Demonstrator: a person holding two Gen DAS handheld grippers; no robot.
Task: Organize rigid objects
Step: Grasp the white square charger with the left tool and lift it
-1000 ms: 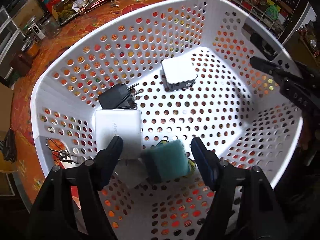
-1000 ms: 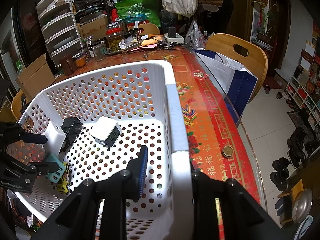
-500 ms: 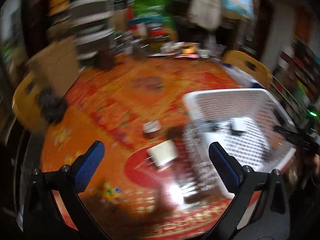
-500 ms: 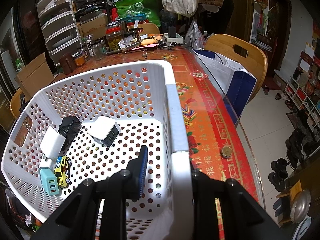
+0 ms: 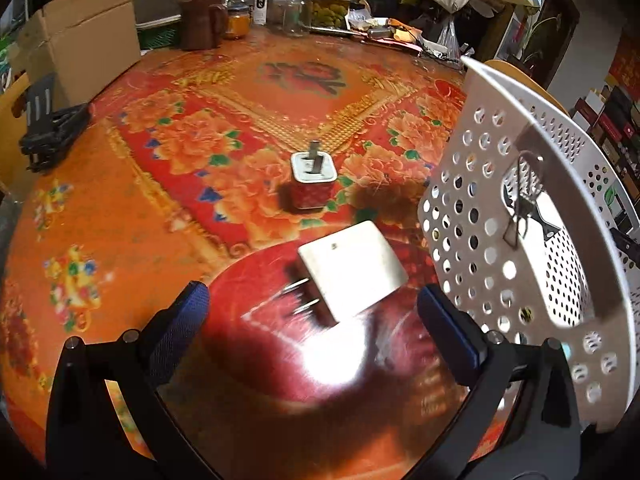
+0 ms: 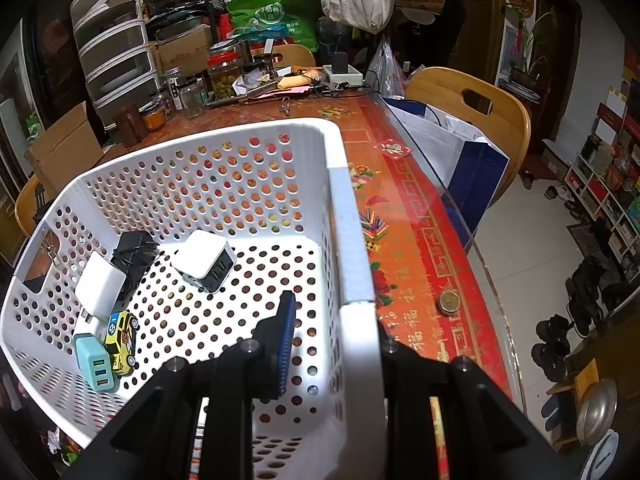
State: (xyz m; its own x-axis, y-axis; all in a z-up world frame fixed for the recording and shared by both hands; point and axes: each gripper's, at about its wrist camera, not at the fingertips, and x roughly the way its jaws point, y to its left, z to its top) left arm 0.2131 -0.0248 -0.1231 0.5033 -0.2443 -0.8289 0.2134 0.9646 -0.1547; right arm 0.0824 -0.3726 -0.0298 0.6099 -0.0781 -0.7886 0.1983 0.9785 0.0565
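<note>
Spread wide and holding nothing, the left gripper (image 5: 312, 308) hovers over a flat white plug-in charger (image 5: 352, 270) lying on the red floral tabletop (image 5: 160, 200), while the right gripper (image 6: 332, 344) is clamped on the white perforated plastic basket's (image 6: 352, 240) rim.

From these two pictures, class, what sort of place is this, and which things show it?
Most likely a lived-in home dining room: a round table under a red floral cover, wooden chairs, food jars, shoes on the floor. The right gripper clamps a white basket.
</note>
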